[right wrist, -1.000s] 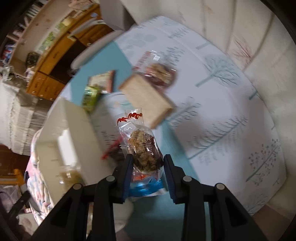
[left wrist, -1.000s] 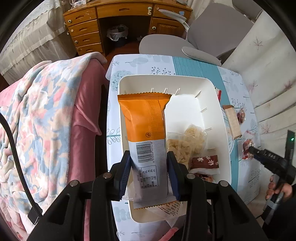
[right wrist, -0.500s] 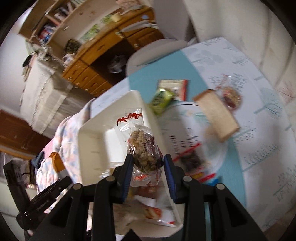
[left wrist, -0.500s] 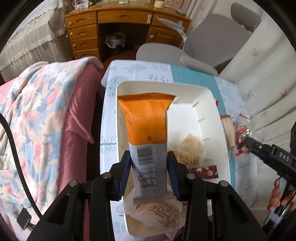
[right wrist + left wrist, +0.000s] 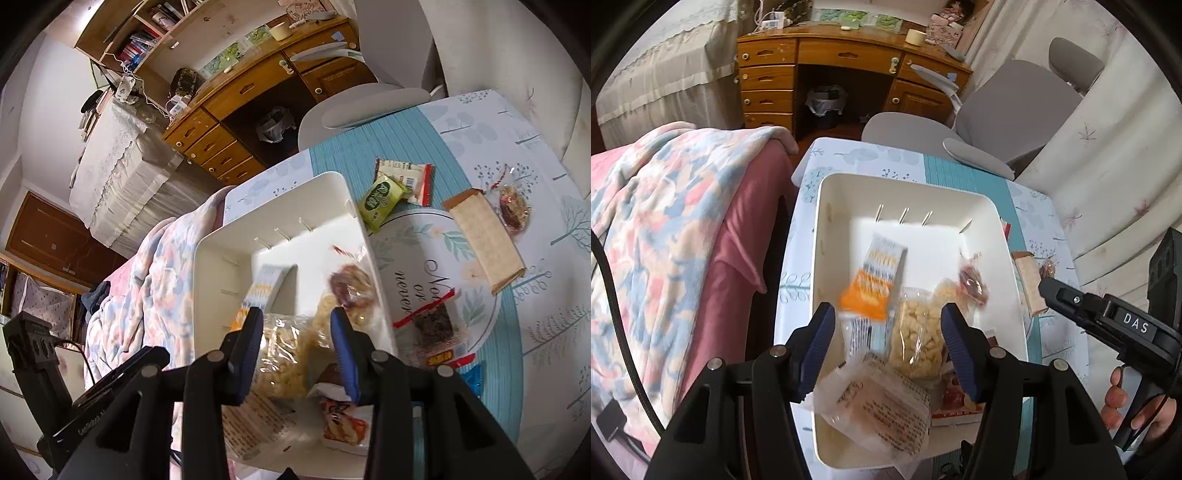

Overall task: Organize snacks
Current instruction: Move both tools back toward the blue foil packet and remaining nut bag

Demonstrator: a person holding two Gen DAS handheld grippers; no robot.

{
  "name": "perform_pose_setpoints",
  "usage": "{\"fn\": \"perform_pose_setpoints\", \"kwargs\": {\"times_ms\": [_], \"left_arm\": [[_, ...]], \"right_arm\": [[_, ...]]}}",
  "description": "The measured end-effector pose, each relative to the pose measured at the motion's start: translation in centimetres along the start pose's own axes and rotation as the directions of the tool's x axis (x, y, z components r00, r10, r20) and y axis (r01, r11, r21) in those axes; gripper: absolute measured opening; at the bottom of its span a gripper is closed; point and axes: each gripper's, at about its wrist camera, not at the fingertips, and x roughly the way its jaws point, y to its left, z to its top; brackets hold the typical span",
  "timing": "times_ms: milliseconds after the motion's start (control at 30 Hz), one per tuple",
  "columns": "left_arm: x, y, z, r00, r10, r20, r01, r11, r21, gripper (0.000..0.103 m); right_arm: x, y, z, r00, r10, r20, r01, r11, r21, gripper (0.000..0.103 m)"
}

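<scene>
The orange pack (image 5: 877,282) is blurred, loose inside the white bin (image 5: 827,236), its long axis running from the near left toward the far wall. It lies ahead of the left gripper (image 5: 888,345), whose jaws are opening with nothing pressed between them. The small clear bag (image 5: 971,286) of dark pieces is blurred too, by the bin's right wall, ahead of the right gripper (image 5: 297,349); those jaws are also opening and no pad touches it. A bag of pale puffs (image 5: 918,338) lies at the bin's near middle.

Both drops look finished, so the next pick should come from outside the bin. To its right on the table lie the green pack (image 5: 380,201) and the red-edged pack (image 5: 406,179), touching the bin's far right corner, then the long tan bar (image 5: 485,242), its long axis about parallel to the bin's right wall, and a dark snack (image 5: 434,319) just beside that wall. All lie on the right gripper's side; it is much the nearer. The left gripper would have to cross the whole bin.
</scene>
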Motion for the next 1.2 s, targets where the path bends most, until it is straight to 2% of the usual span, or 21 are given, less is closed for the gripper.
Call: {"fn": "perform_pose_setpoints", "kwargs": {"times_ms": [67,233,567,900,1100,1200], "left_arm": [[-0.1,-0.4,-0.7,1.000,0.010,-0.002,-0.010,1.000,-0.004,0.058],[-0.5,-1.9,-2.8,0.999,0.030,-0.019,-0.030,1.000,-0.008,0.058],[-2.1,-7.8,-6.2,0.999,0.054,0.005,-0.054,0.998,0.021,0.058],[-1.9,-14.3,-9.3,0.998,0.066,0.020,-0.065,0.996,-0.061,0.059],[-0.9,-17.3,-11.0,0.998,0.062,0.025,-0.058,0.989,-0.139,0.064],[-0.4,-18.8,-11.8,0.998,0.048,0.030,-0.043,0.984,-0.175,0.073]], "right_arm": [[-0.4,-0.5,-0.2,1.000,-0.002,0.003,0.002,1.000,-0.003,0.044],[-1.4,-2.2,-0.6,1.000,0.005,-0.001,-0.005,1.000,-0.005,0.044],[-3.9,-6.0,-0.3,1.000,0.007,-0.022,-0.008,0.999,-0.039,0.044],[-5.9,-10.2,1.0,0.997,0.009,-0.081,-0.018,0.993,-0.115,0.046],[-6.5,-12.5,2.0,0.995,0.004,-0.104,-0.023,0.984,-0.178,0.047],[-6.8,-13.6,2.7,0.994,-0.010,-0.105,-0.014,0.975,-0.222,0.047]]}}
